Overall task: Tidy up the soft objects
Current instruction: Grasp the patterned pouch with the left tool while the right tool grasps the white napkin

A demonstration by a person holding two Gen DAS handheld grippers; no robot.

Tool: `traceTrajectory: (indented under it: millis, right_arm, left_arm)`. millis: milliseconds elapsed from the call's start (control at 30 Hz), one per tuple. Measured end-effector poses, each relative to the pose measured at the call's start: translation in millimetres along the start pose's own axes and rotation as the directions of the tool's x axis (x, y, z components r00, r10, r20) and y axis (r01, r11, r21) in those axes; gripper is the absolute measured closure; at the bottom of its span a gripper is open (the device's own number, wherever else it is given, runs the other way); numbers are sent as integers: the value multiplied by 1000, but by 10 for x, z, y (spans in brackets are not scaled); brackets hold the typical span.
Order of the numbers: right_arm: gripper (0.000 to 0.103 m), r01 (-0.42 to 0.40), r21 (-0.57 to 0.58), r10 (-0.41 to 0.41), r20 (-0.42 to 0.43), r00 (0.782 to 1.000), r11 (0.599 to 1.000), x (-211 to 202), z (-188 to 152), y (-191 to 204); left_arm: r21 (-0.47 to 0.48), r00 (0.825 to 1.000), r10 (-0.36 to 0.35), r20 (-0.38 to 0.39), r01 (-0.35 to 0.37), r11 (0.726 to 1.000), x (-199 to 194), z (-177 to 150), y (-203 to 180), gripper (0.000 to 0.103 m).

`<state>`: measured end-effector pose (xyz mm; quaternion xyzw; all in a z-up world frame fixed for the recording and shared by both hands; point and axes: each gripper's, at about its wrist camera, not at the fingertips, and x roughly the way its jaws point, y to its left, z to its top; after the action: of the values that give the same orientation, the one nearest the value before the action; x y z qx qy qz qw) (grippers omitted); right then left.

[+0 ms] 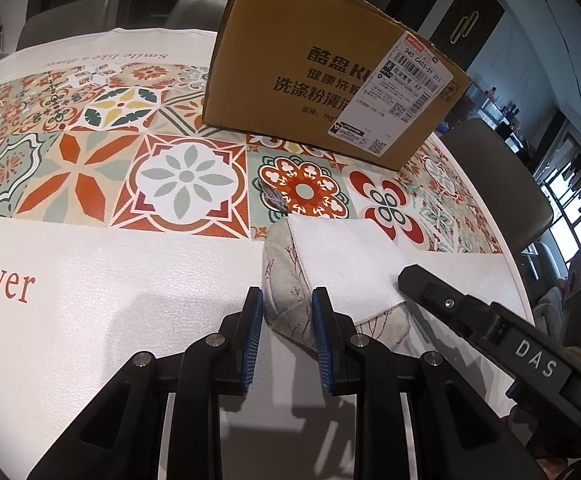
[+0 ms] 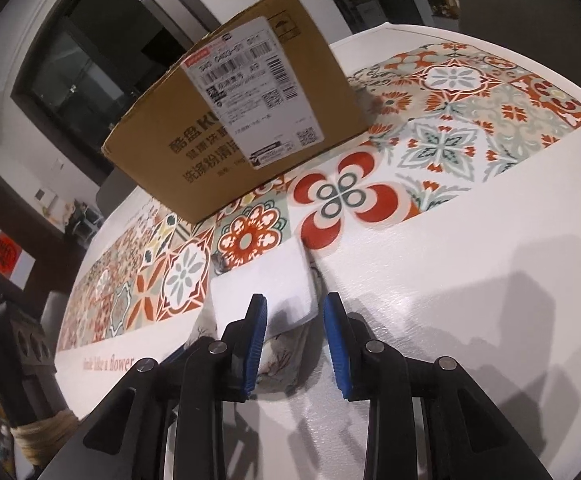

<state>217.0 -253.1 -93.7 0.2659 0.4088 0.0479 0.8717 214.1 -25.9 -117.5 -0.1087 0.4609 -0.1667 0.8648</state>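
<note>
On the table (image 1: 90, 280), left gripper (image 1: 286, 320) pinches the floral pouch (image 1: 286, 280), right gripper (image 2: 296, 332) open over the white cloth (image 2: 262, 284), cardboard box (image 1: 310, 80) still waiting.

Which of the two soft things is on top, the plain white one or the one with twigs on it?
The plain white folded cloth is on top. The beige twig-print fabric pouch lies beneath it.

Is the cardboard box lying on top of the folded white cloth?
No, the cardboard box stands apart on the patterned tablecloth, beyond the folded white cloth, with printed tiles between them.
</note>
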Motion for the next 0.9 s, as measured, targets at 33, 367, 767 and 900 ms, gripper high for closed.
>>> traceTrajectory:
  millis: [33,367,767,900]
  right_arm:
    - [71,0,-5,0,-2,1000,1000,6,-2,7]
    - [80,-20,-68,21,9,1000,997,-20,21,145]
    - [86,48,-82,-51,-30,998,995,118,-2,121]
    - [96,49,-104,-49,0,999,993,61,0,163]
  left_arm:
    - [-1,1000,1,0,-1,1000,-1,0,4,78]
    - [-21,1000,1,-1,-1,1000,-10,6,39,78]
    - [-17,1000,4,3,-4,1000,-11,11,45,77]
    - [-17,1000,-4,13,5,1000,-41,18,51,79]
